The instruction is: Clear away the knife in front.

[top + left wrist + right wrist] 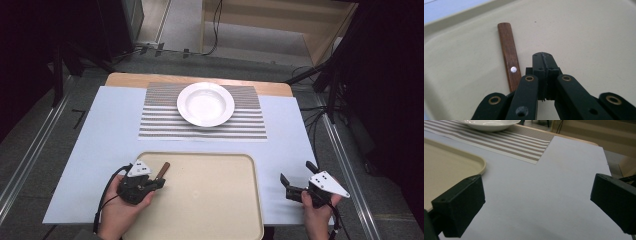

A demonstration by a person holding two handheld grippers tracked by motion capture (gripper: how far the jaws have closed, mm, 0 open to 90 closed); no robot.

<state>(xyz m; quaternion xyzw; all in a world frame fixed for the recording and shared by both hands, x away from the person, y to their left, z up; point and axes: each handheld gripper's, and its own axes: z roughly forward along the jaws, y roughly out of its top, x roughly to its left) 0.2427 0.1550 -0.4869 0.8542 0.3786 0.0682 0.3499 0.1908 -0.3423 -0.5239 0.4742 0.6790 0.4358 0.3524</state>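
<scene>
On the white-covered table point(100, 150), a wooden handle point(509, 58) is lying at the tray's point(220, 220) left edge, just beside the left gripper point(544, 60), jaws pressed together and empty, while the right gripper point(292, 185) is waiting beside the tray, jaws spread, presumably ready to assist.

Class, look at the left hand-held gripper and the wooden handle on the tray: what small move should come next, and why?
Probably open the left hand-held gripper: its jaws are pressed shut beside the brown wooden handle, which lies untouched on the beige plastic tray.
</scene>
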